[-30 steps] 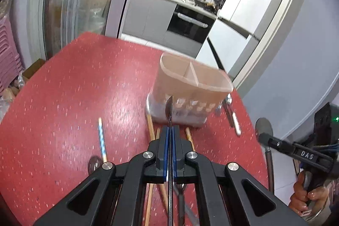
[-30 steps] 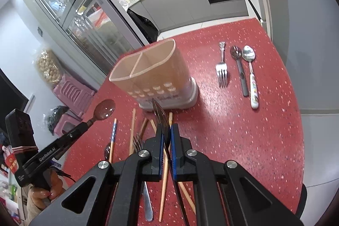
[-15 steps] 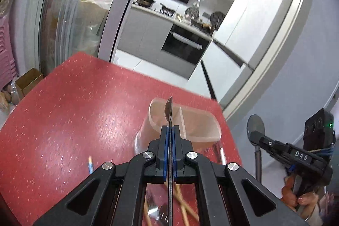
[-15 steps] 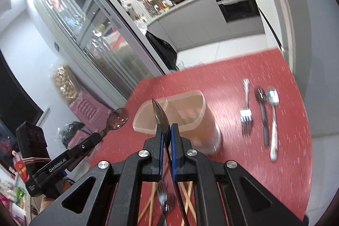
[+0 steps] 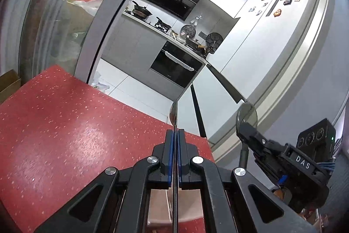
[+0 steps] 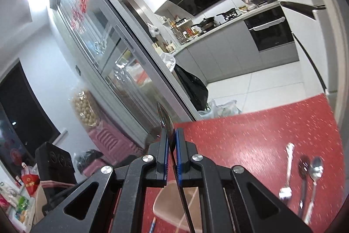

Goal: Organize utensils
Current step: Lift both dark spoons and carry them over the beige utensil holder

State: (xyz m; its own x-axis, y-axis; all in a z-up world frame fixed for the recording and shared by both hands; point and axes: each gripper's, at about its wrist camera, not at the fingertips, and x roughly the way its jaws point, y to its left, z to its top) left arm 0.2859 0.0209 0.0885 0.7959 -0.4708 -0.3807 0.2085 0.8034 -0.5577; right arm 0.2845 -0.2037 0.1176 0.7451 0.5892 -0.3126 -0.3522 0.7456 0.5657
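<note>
Both spoons are being carried up and over the utensil holder. Across the last second the holder (image 5: 174, 206) has slid from the middle of the left wrist view down to its bottom edge, where it is now being glimpsed only between the black gripper arms; in the right wrist view it is likewise being seen low at the centre (image 6: 174, 209). The left gripper (image 5: 174, 145) is being kept clamped on a spoon (image 5: 173, 115) held edge-on, its bowl rising above the pads. The right gripper (image 6: 171, 141) is being kept clamped on a dark spoon (image 6: 165, 121) in the same manner. A fork (image 6: 288, 169) and two more spoons (image 6: 309, 176) are being left lying on the red table (image 6: 250, 137), lower right. Judging from this, both spoons are being positioned for lowering, handles first, into the compartments; release is not yet being made.
</note>
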